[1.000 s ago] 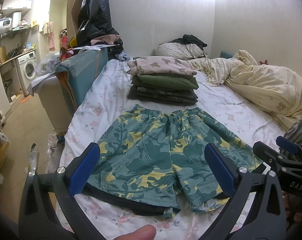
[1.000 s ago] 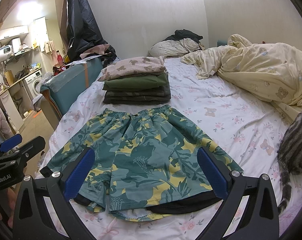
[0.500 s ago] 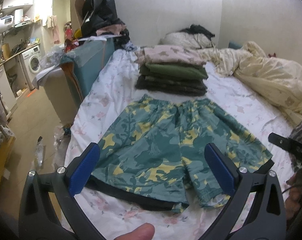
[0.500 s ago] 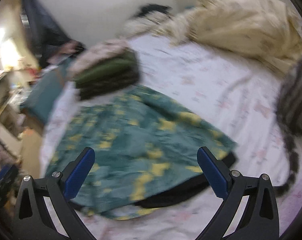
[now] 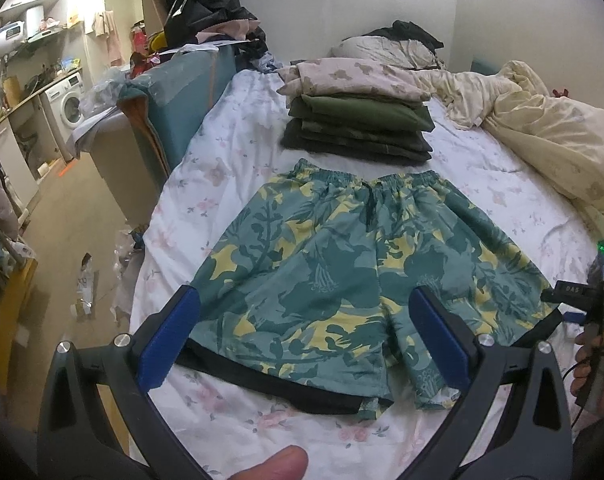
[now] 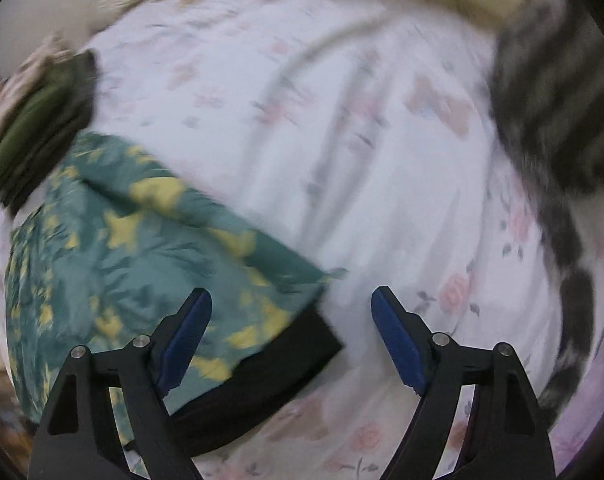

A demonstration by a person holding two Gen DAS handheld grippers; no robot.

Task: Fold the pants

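Teal shorts with a yellow leaf print lie flat on the bed, waistband at the far end, a black layer showing under the hems. My left gripper is open and empty, held above the near hem. My right gripper is open and empty, low over the shorts' right hem corner, where the black layer sticks out. The right wrist view is blurred. The right gripper also shows at the right edge of the left wrist view.
A stack of folded clothes sits beyond the waistband. A crumpled cream duvet fills the bed's far right. A grey striped cat lies at the right. The bed's left edge drops to the floor beside a teal box.
My right gripper has swung down and right, close to the shorts' right hem corner, and its jaws have narrowed somewhat. My left gripper has hardly moved.
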